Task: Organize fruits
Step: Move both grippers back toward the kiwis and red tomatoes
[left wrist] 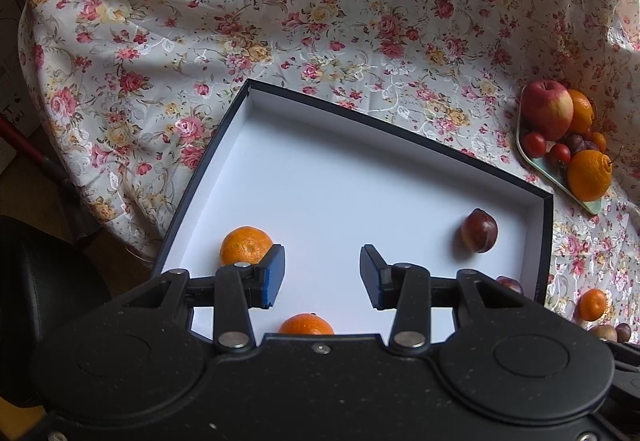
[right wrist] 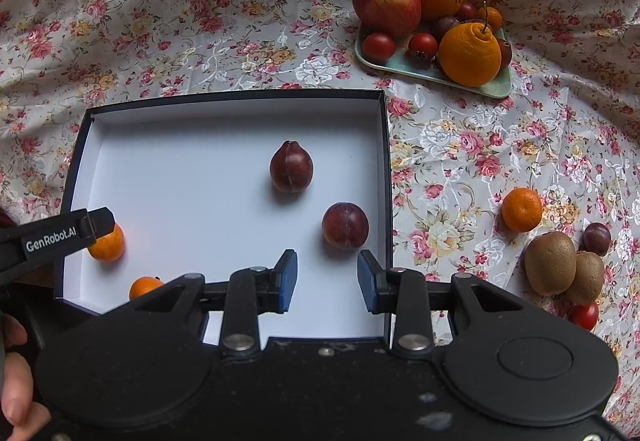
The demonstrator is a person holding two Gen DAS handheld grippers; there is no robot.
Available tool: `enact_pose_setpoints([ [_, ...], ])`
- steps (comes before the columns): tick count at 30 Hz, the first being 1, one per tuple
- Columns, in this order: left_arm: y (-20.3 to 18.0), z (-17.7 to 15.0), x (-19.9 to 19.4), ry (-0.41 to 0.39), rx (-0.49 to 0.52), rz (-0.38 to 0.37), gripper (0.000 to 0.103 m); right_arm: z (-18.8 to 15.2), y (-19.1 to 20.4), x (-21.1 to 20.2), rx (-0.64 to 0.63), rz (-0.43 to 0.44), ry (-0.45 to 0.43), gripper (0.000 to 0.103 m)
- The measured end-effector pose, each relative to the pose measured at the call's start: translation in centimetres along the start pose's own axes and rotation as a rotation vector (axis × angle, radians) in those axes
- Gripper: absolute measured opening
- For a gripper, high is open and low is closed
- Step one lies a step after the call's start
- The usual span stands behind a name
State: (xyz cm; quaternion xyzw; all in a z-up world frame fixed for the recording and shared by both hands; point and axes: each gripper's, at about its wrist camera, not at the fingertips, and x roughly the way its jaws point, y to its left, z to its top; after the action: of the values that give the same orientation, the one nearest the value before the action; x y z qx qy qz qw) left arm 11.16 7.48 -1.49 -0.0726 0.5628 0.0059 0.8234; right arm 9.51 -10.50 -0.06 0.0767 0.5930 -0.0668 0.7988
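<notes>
A dark box with a white inside lies on the floral cloth. In it are two mandarins and two plums. The mandarins also show in the right wrist view. My left gripper is open and empty over the box's near left part, beside a mandarin. My right gripper is open and empty just in front of the nearer plum.
A pale green tray at the back right holds an apple, oranges and small red fruits. On the cloth right of the box lie a mandarin, two kiwis, a small plum and a tomato.
</notes>
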Motion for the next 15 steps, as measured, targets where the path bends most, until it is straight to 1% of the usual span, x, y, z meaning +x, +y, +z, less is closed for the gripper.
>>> enact_pose_setpoints([
  [4, -1.0, 0.0, 0.0, -0.001, 0.012, -0.008, 0.051, 0.2, -0.5, 0.3, -0.010, -0.006, 0.029, 0.036],
  [12, -3.3, -0.1, -0.3, -0.013, 0.061, -0.006, 0.051, 0.2, -2.7, 1.1, 0.006, 0.039, 0.127, 0.036],
  [15, -4.1, -0.1, -0.4, -0.016, 0.071, -0.005, 0.051, 0.1, -3.8, 1.2, 0.023, 0.018, 0.146, 0.036],
])
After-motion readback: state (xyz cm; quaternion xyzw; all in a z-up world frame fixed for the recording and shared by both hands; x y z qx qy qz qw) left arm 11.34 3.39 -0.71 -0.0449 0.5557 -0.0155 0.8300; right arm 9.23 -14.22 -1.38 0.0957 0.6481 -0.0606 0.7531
